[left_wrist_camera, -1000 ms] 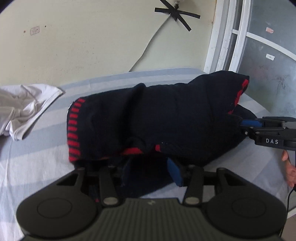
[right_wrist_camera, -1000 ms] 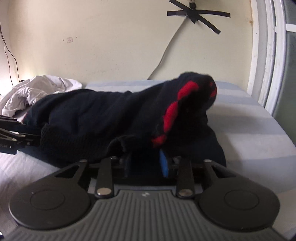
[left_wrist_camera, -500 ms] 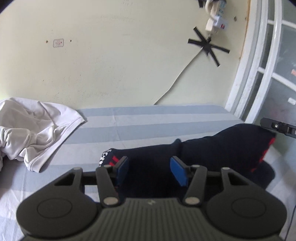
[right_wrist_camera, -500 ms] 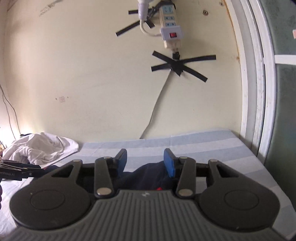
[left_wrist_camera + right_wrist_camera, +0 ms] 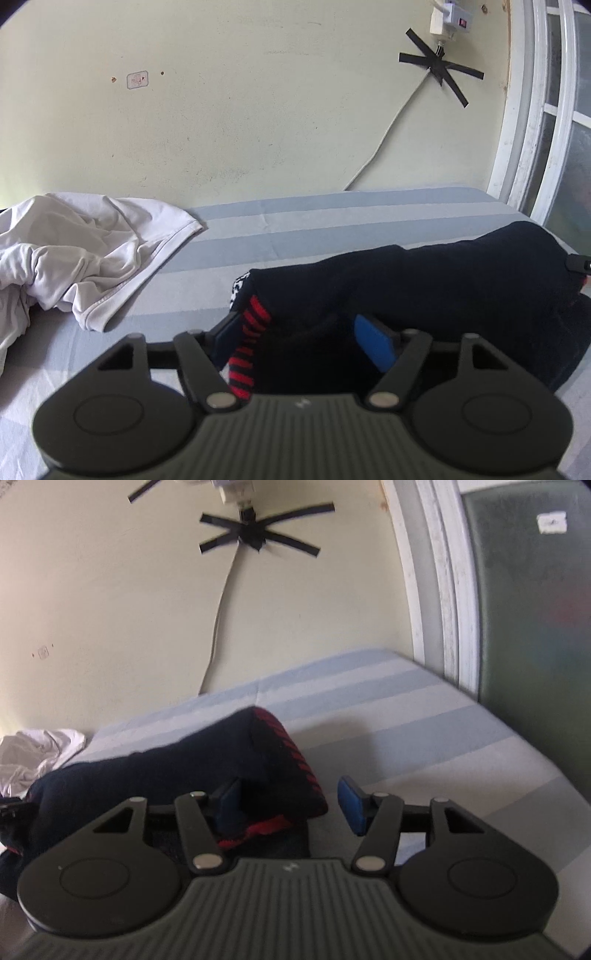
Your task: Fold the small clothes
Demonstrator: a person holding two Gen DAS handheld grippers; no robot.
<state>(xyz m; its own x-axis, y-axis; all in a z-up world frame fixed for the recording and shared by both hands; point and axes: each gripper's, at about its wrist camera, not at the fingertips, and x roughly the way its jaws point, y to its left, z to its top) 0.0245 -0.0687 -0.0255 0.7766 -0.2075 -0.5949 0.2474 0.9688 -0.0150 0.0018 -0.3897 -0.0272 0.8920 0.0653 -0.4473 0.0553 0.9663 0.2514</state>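
A dark navy knit garment [image 5: 443,280] with red-striped trim [image 5: 249,343] lies folded on the striped bed sheet [image 5: 332,225]. My left gripper [image 5: 303,343] is open, its blue pads on either side of the garment's near left end. In the right wrist view the same garment [image 5: 166,768] lies to the left with its red-trimmed edge [image 5: 295,764] toward the fingers. My right gripper [image 5: 291,806] is open, the left pad against the garment's edge, the right pad over bare sheet [image 5: 424,738].
A crumpled white garment [image 5: 81,251] lies at the left of the bed, also small in the right wrist view [image 5: 33,753]. The cream wall [image 5: 258,110] with a taped cable is behind. A white window frame [image 5: 535,129] borders the right edge.
Both grippers let go of the dark garment and opened. The garment, held up a second ago, now lies folded on the sheet. Both grippers lifted, then came back down at its ends.
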